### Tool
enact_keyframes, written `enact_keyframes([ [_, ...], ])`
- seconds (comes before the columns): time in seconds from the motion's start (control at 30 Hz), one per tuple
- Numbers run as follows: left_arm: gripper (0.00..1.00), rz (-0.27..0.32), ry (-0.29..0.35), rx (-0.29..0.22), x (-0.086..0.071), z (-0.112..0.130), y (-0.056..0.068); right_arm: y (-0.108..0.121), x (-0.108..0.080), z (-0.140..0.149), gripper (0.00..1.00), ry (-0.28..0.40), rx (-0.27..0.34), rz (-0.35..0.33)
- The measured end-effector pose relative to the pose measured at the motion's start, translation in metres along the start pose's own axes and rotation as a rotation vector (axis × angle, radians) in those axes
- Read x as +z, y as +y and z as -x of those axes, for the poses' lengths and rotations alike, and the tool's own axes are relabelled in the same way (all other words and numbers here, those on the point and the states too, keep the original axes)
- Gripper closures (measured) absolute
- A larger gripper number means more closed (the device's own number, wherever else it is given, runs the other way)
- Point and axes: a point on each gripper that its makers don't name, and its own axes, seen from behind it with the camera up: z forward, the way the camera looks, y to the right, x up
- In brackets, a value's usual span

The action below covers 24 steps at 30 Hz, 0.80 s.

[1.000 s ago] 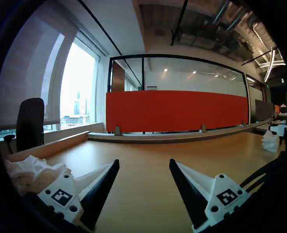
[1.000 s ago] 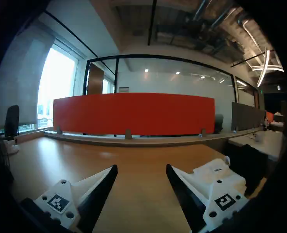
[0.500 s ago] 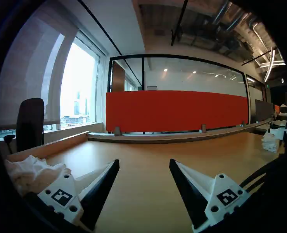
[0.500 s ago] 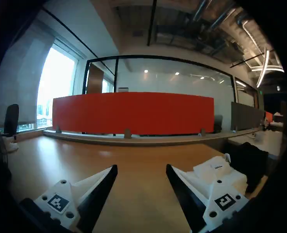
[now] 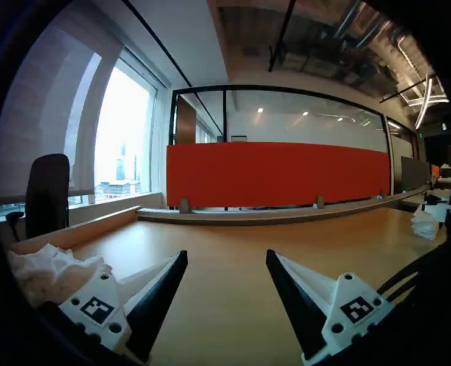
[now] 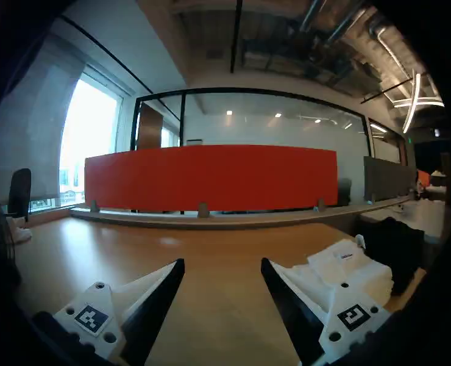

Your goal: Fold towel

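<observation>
**Both grippers hovering open over a bare wooden desk**

The left gripper (image 5: 225, 252) is hanging with its jaws spread wide, holding nothing. Its white plastic fingers (image 5: 155, 287) are tapering to black wedge tips. A crumpled white towel (image 5: 46, 274), soft and lumpy, is lying just beside the left finger near the desk's edge. The desk (image 5: 225, 235) is showing smooth, glossy tan wood, running open and flat ahead to a raised ledge. A flat red divider (image 5: 277, 174) is standing on that ledge. A black chair (image 5: 46, 195) is sitting beyond the desk's left edge, by the window. A small white stack (image 5: 425, 222) is resting far off at the right.

The right gripper (image 6: 222, 261) is also gaping, gripping nothing, with clear wood lying between its fingers. A neat folded pile (image 6: 350, 268) of white cloth is sitting just behind its right finger, and a dark, slumped bundle (image 6: 399, 244) is lying next to that.

Compared with a second ago, the left gripper view is staying almost unchanged, while the right gripper view is shifting slightly, showing more of the pile's top.
</observation>
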Motion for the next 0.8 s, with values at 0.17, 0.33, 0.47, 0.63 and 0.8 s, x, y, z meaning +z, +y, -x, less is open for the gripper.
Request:
enact_keyframes([
  [0.17,0.05,0.0,0.0,0.0,-0.0003,-0.0001,0.0006,-0.0015,-0.0021,-0.0032,0.03,0.02,-0.008,0.001],
  [0.33,0.05,0.0,0.0,0.0,-0.0006,0.0,0.0001,-0.003,-0.0042,-0.0045,0.03,0.024,-0.008,-0.004],
  [0.47,0.04,0.0,0.0,0.0,-0.0008,0.0,-0.0003,-0.0026,-0.0047,-0.0044,0.03,0.024,-0.008,-0.003],
  [0.63,0.05,0.0,0.0,0.0,-0.0011,0.0001,-0.0005,-0.003,-0.0048,-0.0039,0.03,0.024,-0.009,-0.001],
  [0.8,0.04,0.0,0.0,0.0,-0.0009,0.0,-0.0003,-0.004,-0.0047,-0.0038,0.03,0.024,-0.009,-0.004],
])
